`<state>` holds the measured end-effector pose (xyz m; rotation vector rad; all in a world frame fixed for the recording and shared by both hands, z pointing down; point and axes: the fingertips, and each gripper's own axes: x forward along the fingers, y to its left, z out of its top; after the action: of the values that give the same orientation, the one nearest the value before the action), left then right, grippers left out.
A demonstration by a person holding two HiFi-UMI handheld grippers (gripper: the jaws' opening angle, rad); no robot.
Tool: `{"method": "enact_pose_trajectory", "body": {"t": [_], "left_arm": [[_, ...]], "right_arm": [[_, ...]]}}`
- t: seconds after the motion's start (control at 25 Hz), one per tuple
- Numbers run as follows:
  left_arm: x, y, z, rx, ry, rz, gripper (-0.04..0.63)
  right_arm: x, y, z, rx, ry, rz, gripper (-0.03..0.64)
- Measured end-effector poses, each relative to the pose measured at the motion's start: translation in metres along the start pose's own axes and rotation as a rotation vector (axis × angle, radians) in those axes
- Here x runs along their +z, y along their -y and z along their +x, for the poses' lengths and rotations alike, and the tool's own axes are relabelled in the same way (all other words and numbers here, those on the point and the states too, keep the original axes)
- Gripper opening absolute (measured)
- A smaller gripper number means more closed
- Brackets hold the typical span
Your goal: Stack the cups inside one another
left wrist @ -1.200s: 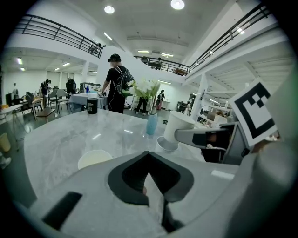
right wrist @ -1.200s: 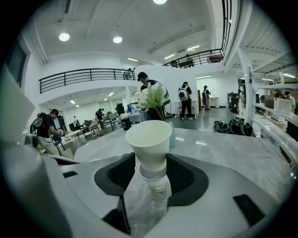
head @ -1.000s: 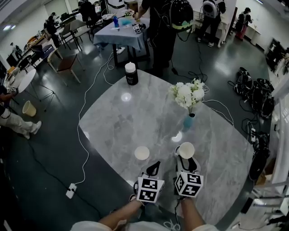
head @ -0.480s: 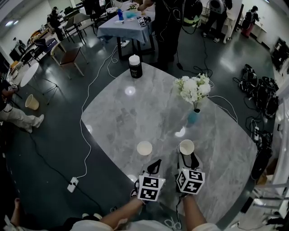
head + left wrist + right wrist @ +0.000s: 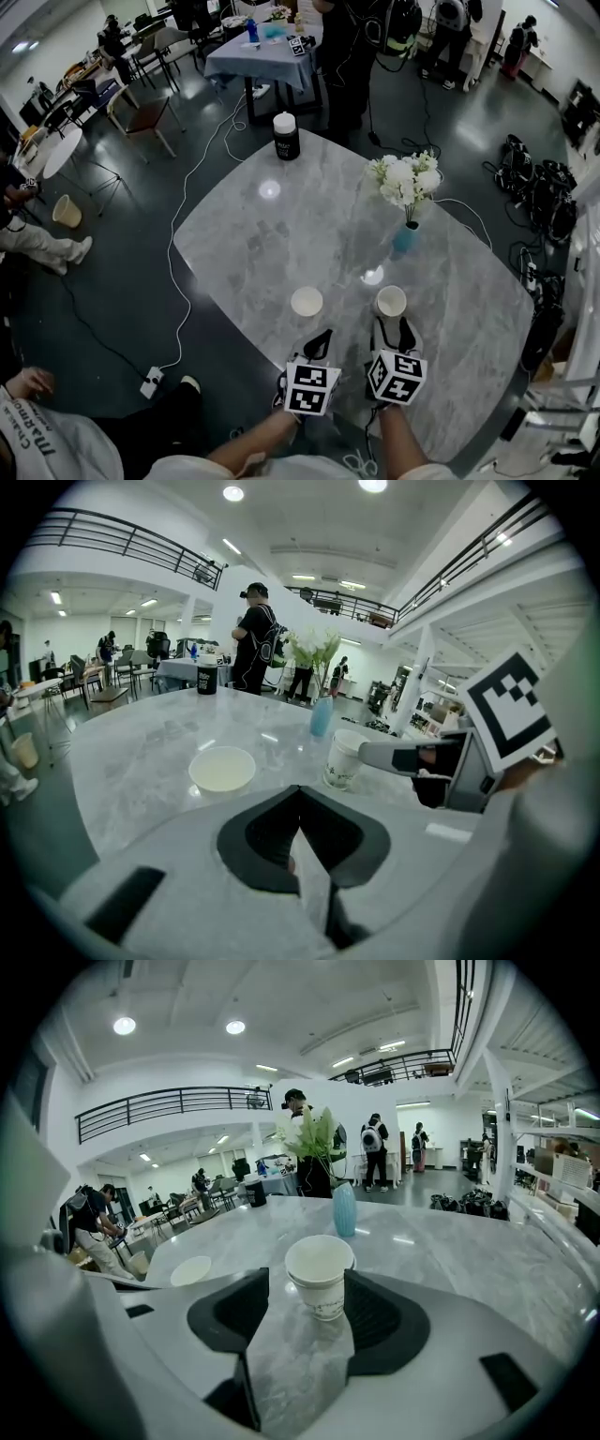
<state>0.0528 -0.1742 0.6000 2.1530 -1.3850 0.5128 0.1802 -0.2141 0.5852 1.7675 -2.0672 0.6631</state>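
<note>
A white paper cup (image 5: 307, 301) stands alone on the grey marble table (image 5: 281, 225); in the left gripper view the cup (image 5: 222, 768) lies ahead and to the left. A second white cup (image 5: 390, 301), showing two rims one inside the other (image 5: 320, 1279), stands between the jaws of my right gripper (image 5: 392, 323). Those jaws have just been opening, and a gap shows on the cup's left side (image 5: 307, 1279). My left gripper (image 5: 323, 336) hangs near the table's front edge, a short way behind the lone cup, its jaws meeting at a point (image 5: 300, 794) with nothing in them.
A blue vase with white flowers (image 5: 405, 236) stands behind the right cup. A black canister with a white lid (image 5: 286, 136) sits at the far edge. A person's shoulder (image 5: 47, 441) shows at lower left. A white cable and power strip (image 5: 151, 382) lie on the floor.
The right gripper's jaws have spread a little around the cup. The left gripper has shifted slightly. A person's shoulder has come into the lower left of the head view.
</note>
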Motion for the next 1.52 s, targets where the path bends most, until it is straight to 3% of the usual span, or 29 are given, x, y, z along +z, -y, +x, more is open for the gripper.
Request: {"method": "enact_pose_trajectory", "body": {"t": [0.4,0.88,1.52], "left_arm": [[0.002,-0.009,-0.031,0.000,0.031,0.003,-0.003],[0.018,-0.003,-0.090,-0.044,0.122,0.017,-0.003],[0.024,-0.008,-0.141,-0.085,0.198,0.043,-0.003]], "right_arm": [[0.008,-0.010,-0.035,-0.040,0.062,0.020,0.201],[0.003,-0.028,-0.106,-0.091,0.137,0.025,0.034],[0.000,-0.073,-0.151,-0.071,0.184,-0.009,0.021]]}}
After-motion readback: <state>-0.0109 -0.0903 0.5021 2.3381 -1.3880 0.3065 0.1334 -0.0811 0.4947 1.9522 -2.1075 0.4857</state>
